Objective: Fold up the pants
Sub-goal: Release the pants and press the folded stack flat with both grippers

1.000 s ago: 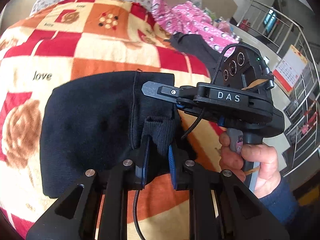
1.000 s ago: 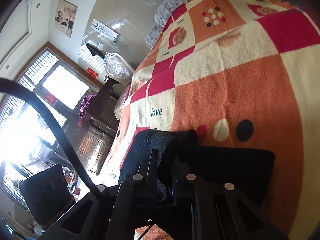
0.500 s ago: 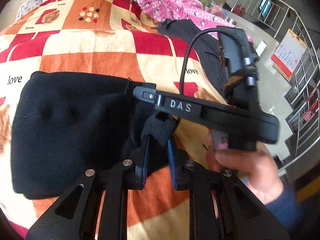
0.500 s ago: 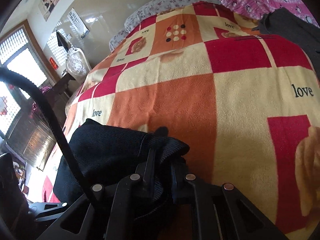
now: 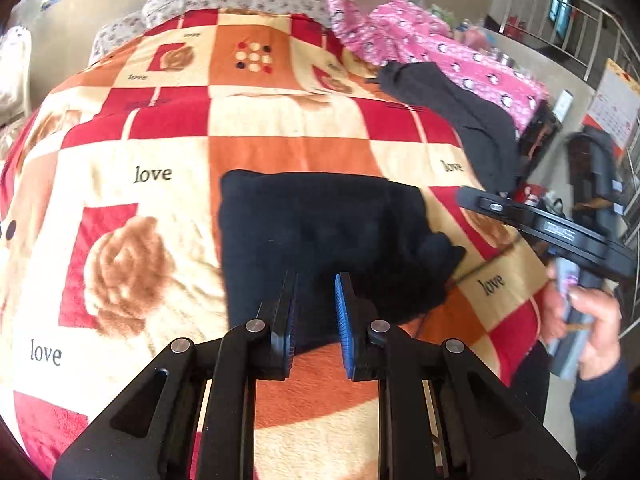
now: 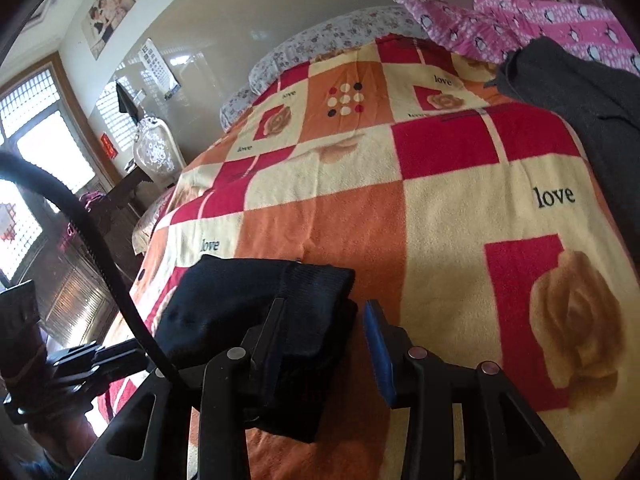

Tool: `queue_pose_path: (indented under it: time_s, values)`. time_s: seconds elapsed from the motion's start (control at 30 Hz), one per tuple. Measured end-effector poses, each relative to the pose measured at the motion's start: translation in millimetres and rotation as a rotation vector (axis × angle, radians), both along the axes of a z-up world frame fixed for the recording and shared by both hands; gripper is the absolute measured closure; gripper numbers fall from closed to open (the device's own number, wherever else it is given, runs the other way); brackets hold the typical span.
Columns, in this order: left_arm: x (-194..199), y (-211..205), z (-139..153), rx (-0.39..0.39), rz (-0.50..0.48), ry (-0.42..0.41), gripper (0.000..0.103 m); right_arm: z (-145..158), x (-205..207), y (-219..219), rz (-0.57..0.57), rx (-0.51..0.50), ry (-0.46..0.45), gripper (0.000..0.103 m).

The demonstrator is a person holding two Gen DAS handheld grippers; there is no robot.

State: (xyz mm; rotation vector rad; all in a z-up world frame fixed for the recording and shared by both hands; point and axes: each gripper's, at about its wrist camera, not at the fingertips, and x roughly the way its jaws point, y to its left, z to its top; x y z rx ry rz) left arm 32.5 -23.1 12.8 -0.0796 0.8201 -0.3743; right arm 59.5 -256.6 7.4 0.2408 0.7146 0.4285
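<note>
The black pants (image 5: 320, 236) lie folded into a compact rectangle on the checkered blanket (image 5: 168, 148). My left gripper (image 5: 316, 300) is open, with its fingers over the near edge of the fold and nothing held. My right gripper (image 6: 324, 320) is open at the pants' (image 6: 248, 312) right end; its left finger (image 6: 276, 320) lies over the cloth and its right finger (image 6: 376, 336) is beside it. The right gripper also shows in the left wrist view (image 5: 520, 216), off to the right of the pants.
A dark grey garment (image 5: 460, 116) and pink penguin-print bedding (image 5: 440, 52) lie at the bed's far right. A floral pillow (image 6: 320, 44) sits at the head. A metal railing (image 5: 592, 40) stands beyond the bed's right edge. A dark cabinet (image 6: 72, 280) is at the left.
Both grippers have opened and let go of the pants' ribbed edge. They have drawn back toward me, and the pants now lie flat on the blanket.
</note>
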Motion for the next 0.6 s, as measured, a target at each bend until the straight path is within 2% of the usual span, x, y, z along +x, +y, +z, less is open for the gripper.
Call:
queue_pose_path:
  time_s: [0.1, 0.2, 0.4, 0.6]
  values:
    - [9, 6, -6, -0.003, 0.038, 0.004, 0.087, 12, -8, 23, 0.073, -0.013, -0.003, 0.066]
    - [13, 5, -10, 0.005, 0.044, -0.001, 0.087, 9, -8, 45, 0.135, -0.019, 0.029, 0.063]
    - [16, 0, -16, 0.043, 0.065, -0.020, 0.087, -27, -1, 66, 0.117, -0.126, 0.080, 0.063]
    - [18, -2, -20, 0.061, 0.069, -0.030, 0.087, -39, -11, 51, 0.091, -0.117, 0.088, 0.063]
